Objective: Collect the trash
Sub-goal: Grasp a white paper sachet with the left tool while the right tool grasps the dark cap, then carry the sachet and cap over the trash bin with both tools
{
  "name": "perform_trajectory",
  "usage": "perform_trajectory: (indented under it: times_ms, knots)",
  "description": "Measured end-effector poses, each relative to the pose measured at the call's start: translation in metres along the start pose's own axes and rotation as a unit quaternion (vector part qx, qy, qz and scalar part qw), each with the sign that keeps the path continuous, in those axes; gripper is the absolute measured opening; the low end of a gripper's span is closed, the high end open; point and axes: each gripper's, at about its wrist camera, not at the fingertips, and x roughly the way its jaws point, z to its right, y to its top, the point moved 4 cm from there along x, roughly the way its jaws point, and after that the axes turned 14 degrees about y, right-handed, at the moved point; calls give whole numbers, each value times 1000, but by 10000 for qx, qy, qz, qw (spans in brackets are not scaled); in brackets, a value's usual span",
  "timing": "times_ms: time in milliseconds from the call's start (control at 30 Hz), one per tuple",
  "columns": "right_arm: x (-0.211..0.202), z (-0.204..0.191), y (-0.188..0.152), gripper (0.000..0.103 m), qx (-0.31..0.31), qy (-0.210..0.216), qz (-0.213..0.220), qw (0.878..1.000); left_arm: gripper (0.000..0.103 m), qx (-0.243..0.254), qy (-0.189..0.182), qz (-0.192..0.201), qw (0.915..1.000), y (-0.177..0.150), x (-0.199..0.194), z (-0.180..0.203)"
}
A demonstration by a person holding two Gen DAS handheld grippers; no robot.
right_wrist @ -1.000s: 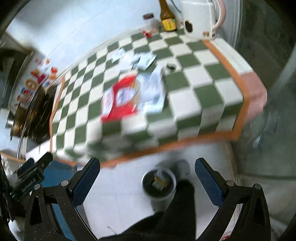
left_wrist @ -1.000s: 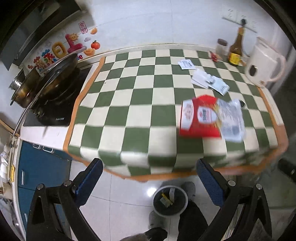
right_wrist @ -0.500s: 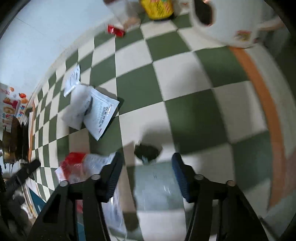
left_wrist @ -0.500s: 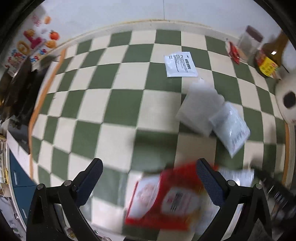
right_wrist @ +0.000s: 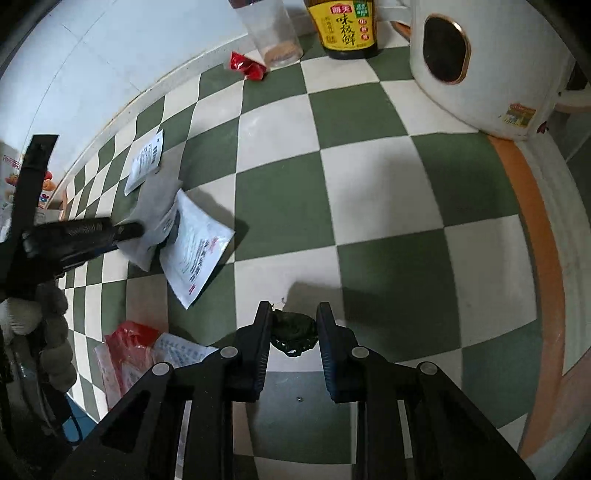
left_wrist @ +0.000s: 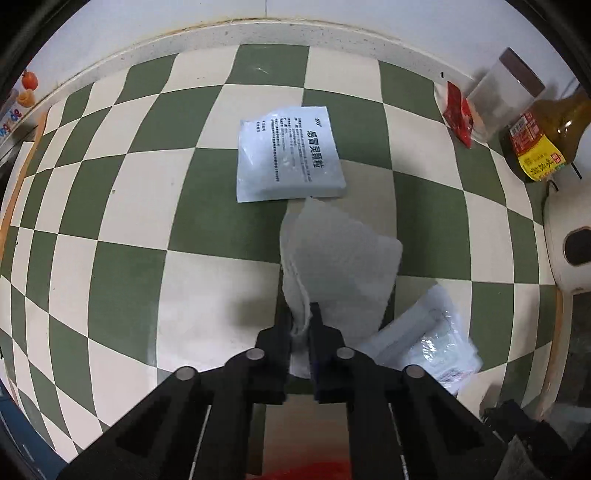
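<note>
My left gripper (left_wrist: 299, 314) points down at the checkered tablecloth (left_wrist: 122, 206) and is shut on the near edge of a white paper towel (left_wrist: 343, 258), which rises between its fingers. In the right wrist view that same gripper (right_wrist: 138, 230) holds the towel (right_wrist: 155, 210) at the left. My right gripper (right_wrist: 293, 306) is closing around a small dark crumpled lump (right_wrist: 293, 332), and both pads touch its sides. A white printed sachet (left_wrist: 288, 155) lies beyond the towel. A clear plastic packet (left_wrist: 424, 343) lies to its right.
At the back right stand a jar (right_wrist: 273, 33), a sauce bottle (right_wrist: 347, 26) and a white kettle (right_wrist: 487, 74), with a small red sachet (right_wrist: 247, 66) beside the jar. A red and white bag (right_wrist: 129, 350) lies near the table's front edge. A gloved hand (right_wrist: 48, 332) shows at left.
Both grippers came down from above the floor bin onto the table. The left one shut on the paper towel. The right one narrowed around the dark lump.
</note>
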Motion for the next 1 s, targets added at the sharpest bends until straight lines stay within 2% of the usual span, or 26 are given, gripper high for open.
perform_trajectory:
  times_ms: [133, 267, 333, 433, 467, 567, 700, 767, 900, 1000]
  knots:
    - [-14, -2, 2, 26, 60, 74, 189, 9998, 3, 130, 456, 369, 9982, -11, -22, -17]
    - [-35, -21, -3, 25, -63, 73, 426, 9990, 3, 171, 851, 1007, 9911, -32, -70, -44]
    - [-48, -34, -8, 25, -103, 114, 551, 9984, 3, 126, 889, 1198, 9887, -43, -89, -55]
    - [-70, -54, -23, 25, -137, 198, 735, 9970, 3, 25, 711, 1385, 9878, -61, -115, -79]
    - [-77, -60, -28, 25, -148, 239, 783, 9965, 3, -37, 535, 1411, 9885, -66, -124, -88]
    - [-96, -86, -51, 25, -251, 304, 926, 9949, 3, -221, 162, 1328, 9908, -90, -139, -114]
    - [-105, -106, -84, 25, -296, 367, 937, 9945, 3, -342, 391, 994, 9937, -122, -107, -142]
    - [-105, -113, -101, 25, -318, 349, 880, 9950, 3, -496, 542, 707, 9948, -151, -91, -162]
    - [-107, -131, -146, 25, -510, 224, 782, 9954, 3, -443, 682, 625, 9947, -206, -79, -185]
    - [-103, -144, -193, 25, -574, 104, 705, 9958, 3, -242, 711, 691, 9948, -251, -79, -194]
